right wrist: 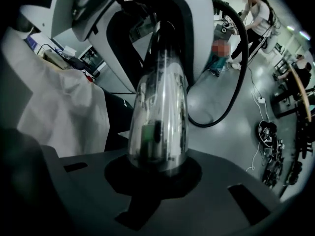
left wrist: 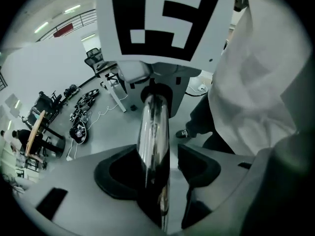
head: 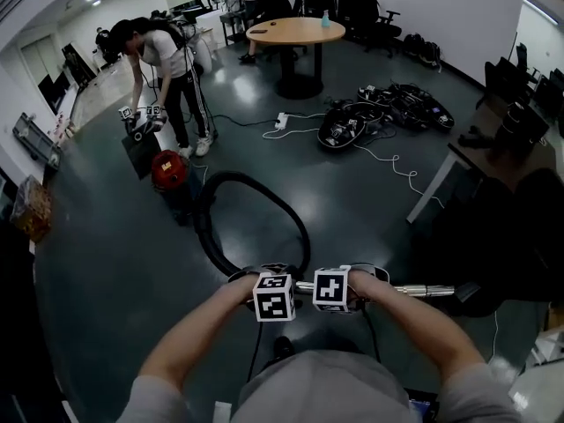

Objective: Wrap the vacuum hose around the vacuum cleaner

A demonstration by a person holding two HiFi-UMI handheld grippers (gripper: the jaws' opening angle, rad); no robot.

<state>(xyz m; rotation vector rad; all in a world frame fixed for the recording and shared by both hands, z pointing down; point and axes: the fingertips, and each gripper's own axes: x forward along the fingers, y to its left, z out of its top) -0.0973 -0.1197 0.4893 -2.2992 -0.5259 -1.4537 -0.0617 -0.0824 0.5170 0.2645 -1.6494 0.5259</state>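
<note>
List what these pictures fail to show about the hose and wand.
- Hose joining wand: head view, hidden behind the left gripper.
- Wand's far tip: head view, lost against a dark shape.
- Lower body of the vacuum cleaner: head view, small and dark.

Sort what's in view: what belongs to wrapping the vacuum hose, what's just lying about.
Job in hand:
vacuum hose
red vacuum cleaner
chrome tube, clamped in the right gripper and running between the jaws of the open left gripper

Lying about:
round table
power strip
white cable
heap of bags
</note>
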